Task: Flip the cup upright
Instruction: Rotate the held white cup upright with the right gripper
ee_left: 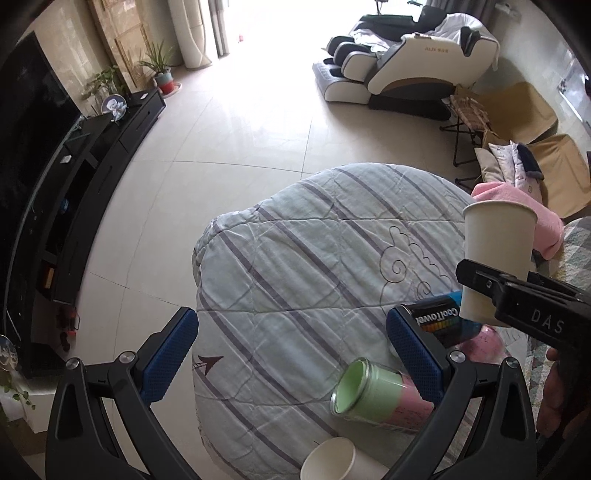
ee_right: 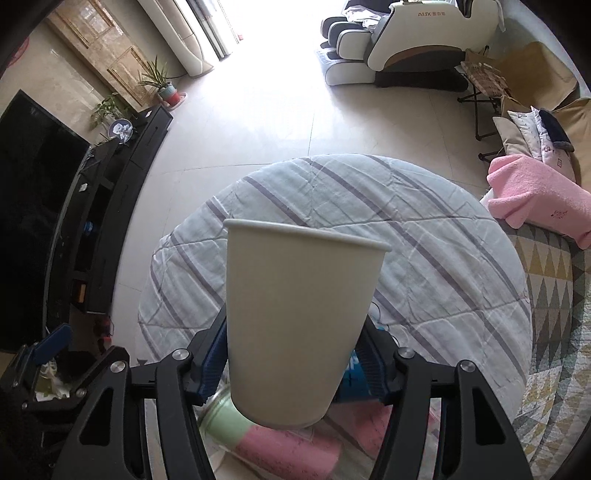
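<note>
A: Status of the right gripper (ee_right: 291, 363)?
B: Jaws clamped on the lower wall of the white paper cup (ee_right: 295, 317). The cup is held rim up, raised above the quilt-covered table (ee_right: 443, 258).
A: Left gripper (ee_left: 291, 354)?
B: Jaws spread wide, holding nothing, above the quilt.
A: Nearby items?
B: A second paper cup (ee_left: 332, 461) and a green-and-pink tumbler (ee_left: 373, 398) lie on their sides. Beyond, a massage chair (ee_left: 402, 70).

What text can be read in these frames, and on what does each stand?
"CoolTowel": dark canister on the quilt.
"DAS": body of the right gripper, which holds the paper cup.
"AUX": massage chair; the characters after it are too blurred.
</note>
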The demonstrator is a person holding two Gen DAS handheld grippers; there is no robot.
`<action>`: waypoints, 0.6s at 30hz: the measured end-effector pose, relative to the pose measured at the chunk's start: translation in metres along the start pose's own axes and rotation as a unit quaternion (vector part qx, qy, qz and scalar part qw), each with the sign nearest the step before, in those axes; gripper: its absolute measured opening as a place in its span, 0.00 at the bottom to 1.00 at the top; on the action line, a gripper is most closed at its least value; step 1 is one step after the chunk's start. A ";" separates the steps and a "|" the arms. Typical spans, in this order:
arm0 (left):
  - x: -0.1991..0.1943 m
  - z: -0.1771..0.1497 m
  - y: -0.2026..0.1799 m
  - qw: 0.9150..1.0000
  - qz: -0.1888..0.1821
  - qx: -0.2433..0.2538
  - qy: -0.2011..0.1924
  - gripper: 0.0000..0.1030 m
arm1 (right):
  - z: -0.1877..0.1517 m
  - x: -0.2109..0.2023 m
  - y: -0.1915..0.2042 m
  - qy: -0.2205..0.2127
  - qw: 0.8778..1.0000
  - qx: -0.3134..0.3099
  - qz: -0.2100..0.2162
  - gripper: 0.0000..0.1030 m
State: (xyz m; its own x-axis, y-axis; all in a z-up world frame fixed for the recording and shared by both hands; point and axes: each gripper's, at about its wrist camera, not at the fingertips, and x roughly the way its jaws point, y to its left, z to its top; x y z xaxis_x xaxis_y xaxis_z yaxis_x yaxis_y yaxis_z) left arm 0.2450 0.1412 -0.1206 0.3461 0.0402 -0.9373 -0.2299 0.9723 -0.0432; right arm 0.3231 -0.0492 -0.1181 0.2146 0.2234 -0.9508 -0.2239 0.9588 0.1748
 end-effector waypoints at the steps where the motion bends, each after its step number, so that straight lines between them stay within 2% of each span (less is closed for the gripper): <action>1: -0.007 -0.005 -0.005 1.000 -0.002 0.001 -0.004 1.00 | -0.007 -0.008 -0.005 -0.003 1.000 0.000 0.001 0.61; 6: -0.035 -0.035 -0.036 1.000 -0.008 0.015 -0.016 1.00 | -0.049 -0.043 -0.030 -0.019 1.000 -0.003 0.000 0.61; 10: -0.050 -0.070 -0.065 1.000 -0.012 0.011 -0.017 1.00 | -0.089 -0.061 -0.055 -0.013 1.000 -0.006 -0.002 0.61; 18: -0.046 -0.138 -0.115 1.000 -0.025 0.004 0.016 1.00 | -0.162 -0.059 -0.107 0.022 1.000 -0.003 -0.019 0.61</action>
State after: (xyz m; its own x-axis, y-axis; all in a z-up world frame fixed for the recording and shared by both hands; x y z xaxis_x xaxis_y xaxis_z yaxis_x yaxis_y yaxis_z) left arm 0.1299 -0.0041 -0.1202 0.3287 -0.0164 -0.9443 -0.2051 0.9747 -0.0884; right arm 0.1808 -0.1932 -0.1217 0.1817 0.1788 -0.9670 -0.2228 0.9653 0.1366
